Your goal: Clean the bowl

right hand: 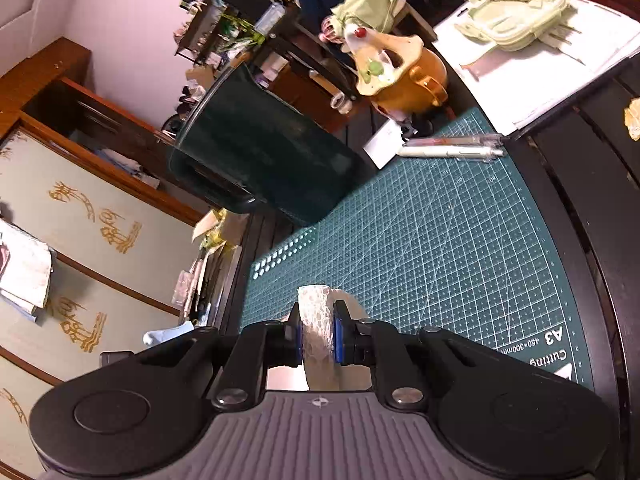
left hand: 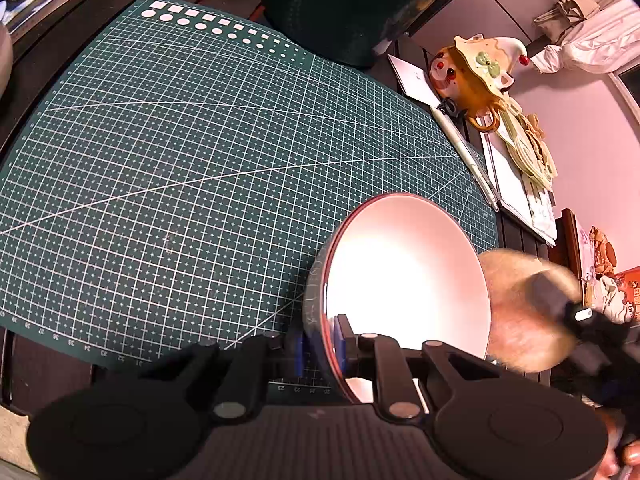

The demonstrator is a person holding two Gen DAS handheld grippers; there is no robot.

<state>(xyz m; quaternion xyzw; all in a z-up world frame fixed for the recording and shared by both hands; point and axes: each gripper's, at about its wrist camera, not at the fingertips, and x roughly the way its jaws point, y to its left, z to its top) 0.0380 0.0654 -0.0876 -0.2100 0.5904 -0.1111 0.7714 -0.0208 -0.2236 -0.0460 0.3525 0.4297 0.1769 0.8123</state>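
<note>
Scrubbing step in hand: left claw (left hand: pixel 322 346) pinching the rim of the white bowl (left hand: pixel 404 272), tilted above the green cutting mat (left hand: pixel 180 160), right claw (right hand: pixel 316 334) pinching a loofah pad (right hand: pixel 318 320) at the bowl's far edge; next move likely calls for wiping the inside.

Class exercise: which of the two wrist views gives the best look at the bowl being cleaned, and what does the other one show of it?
The left wrist view. There the bowl is tilted, its pale inside and red rim plain, the left gripper clamped on its rim. The right wrist view shows no identifiable bowl, mainly the sponge in the right gripper.
</note>
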